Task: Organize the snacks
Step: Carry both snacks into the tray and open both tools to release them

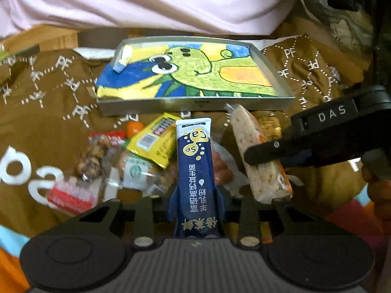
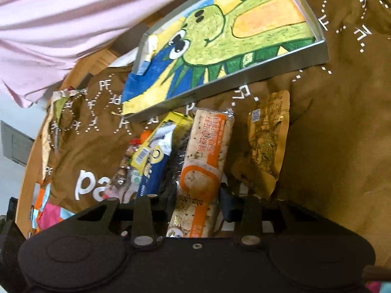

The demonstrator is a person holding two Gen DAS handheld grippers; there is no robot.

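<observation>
My left gripper is shut on a dark blue stick packet with "Ca Se" on it, held over the snack pile. My right gripper is shut on an orange-and-white rice cracker bar; the bar also shows in the left wrist view, with the right gripper's black body across it. A shallow metal tray with a green cartoon dinosaur picture lies just beyond the snacks and shows in the right wrist view too. The blue packet appears in the right wrist view.
On the brown printed cloth lie a yellow packet, a red-and-clear bag of nuts, a red wrapper and a golden-brown pouch. A pink fabric hangs behind the tray.
</observation>
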